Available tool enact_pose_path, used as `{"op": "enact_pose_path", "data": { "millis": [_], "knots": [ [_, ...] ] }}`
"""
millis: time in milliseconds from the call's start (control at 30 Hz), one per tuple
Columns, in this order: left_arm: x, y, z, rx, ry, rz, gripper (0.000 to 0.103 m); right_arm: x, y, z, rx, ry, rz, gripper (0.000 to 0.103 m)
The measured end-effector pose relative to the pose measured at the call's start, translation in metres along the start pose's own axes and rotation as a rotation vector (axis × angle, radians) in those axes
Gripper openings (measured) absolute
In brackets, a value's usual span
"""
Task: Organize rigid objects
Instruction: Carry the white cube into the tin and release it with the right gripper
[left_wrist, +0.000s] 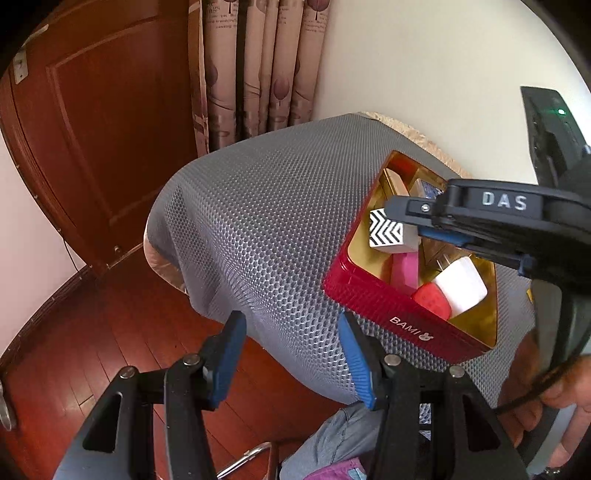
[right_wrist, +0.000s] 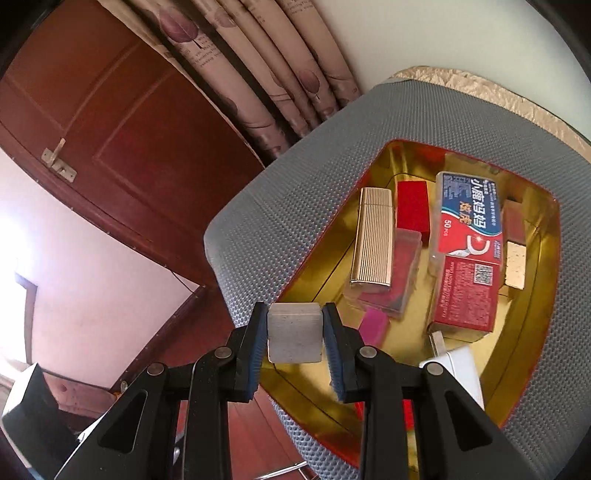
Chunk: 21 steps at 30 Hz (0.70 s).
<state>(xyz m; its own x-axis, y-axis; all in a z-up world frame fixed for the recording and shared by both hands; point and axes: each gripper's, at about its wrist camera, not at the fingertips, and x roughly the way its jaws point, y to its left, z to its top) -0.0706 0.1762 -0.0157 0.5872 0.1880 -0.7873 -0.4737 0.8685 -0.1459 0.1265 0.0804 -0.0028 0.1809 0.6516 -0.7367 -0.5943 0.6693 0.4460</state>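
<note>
Over the red gold-lined tin (right_wrist: 532, 325), right gripper (right_wrist: 295, 332) is clamping a small grey-white block (right_wrist: 294, 334); left gripper (left_wrist: 291, 354) is hanging wide apart, empty.

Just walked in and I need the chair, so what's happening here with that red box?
A person is sorting small items into the red tin sitting on the grey mesh cushion. The right gripper has its jaws shut on a small block with a chevron face, holding it over the tin's near corner. The left gripper is open and holds nothing. A gold case and floss-pick box already lie inside.
</note>
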Motion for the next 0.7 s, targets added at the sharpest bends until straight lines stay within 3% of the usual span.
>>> {"op": "enact_pose_path", "data": {
  "millis": [233,433,600,700],
  "knots": [
    [0.003,-0.002,-0.001,0.014,0.012,0.016,0.053,0.002,-0.004,-0.002,0.026,-0.003,-0.004,0.030],
    [0.002,-0.009,-0.003,0.044,0.009,0.044,0.053,-0.029,-0.008,-0.013,0.025,-0.087,0.018,0.038],
    [-0.001,-0.016,-0.006,0.079,-0.004,0.063,0.053,-0.069,-0.021,-0.049,-0.011,-0.176,-0.055,0.045],
    [-0.003,-0.022,-0.009,0.106,-0.008,0.077,0.053,-0.093,-0.046,-0.085,-0.024,-0.213,-0.160,0.053]
  ]
}}
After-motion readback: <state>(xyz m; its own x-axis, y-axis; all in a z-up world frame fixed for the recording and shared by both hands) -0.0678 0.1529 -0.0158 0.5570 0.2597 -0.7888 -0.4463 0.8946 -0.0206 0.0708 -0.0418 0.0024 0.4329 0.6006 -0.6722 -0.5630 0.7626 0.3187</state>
